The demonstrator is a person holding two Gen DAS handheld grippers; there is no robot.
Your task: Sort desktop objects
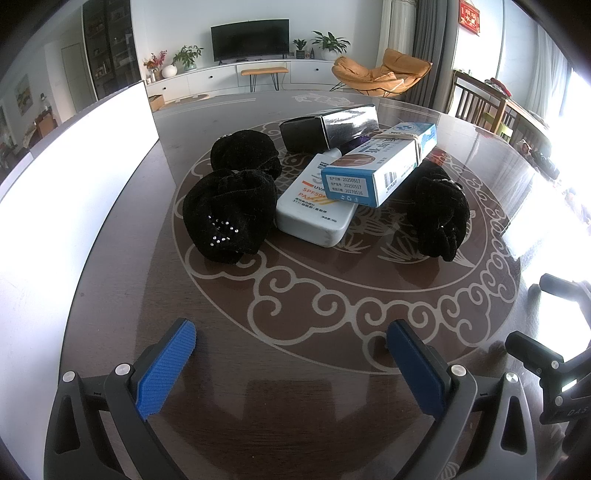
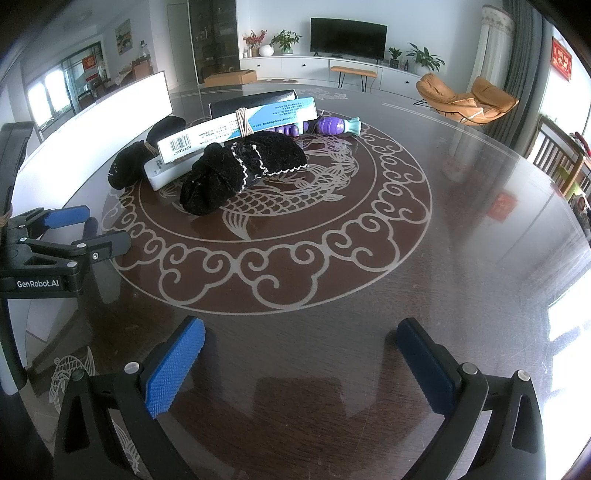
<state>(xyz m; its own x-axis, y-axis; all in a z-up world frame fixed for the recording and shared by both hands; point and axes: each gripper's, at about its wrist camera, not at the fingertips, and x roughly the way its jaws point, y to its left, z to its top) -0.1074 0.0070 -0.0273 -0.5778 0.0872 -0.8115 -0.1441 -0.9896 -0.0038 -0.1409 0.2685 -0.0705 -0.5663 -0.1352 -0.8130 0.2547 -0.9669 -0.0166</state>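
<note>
Both the left gripper [image 1: 291, 332] and right gripper [image 2: 301, 328] are held spread and empty at lower frame, since the heaped box [image 1: 376, 166] and socks [image 1: 229, 214] mid-frame are untouched.

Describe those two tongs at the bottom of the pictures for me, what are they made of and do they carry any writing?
Both the left tongs and the right tongs have black, angular plastic-looking frames with silver screw heads. Each of the fingers carries a bright blue, ribbed pad. Seen from the right camera, the left tongs' side bears white lettering "GenRobot.AI". No cables or sleeves show.

bright living room [image 1: 369, 22], wall television [image 1: 250, 40]
</note>
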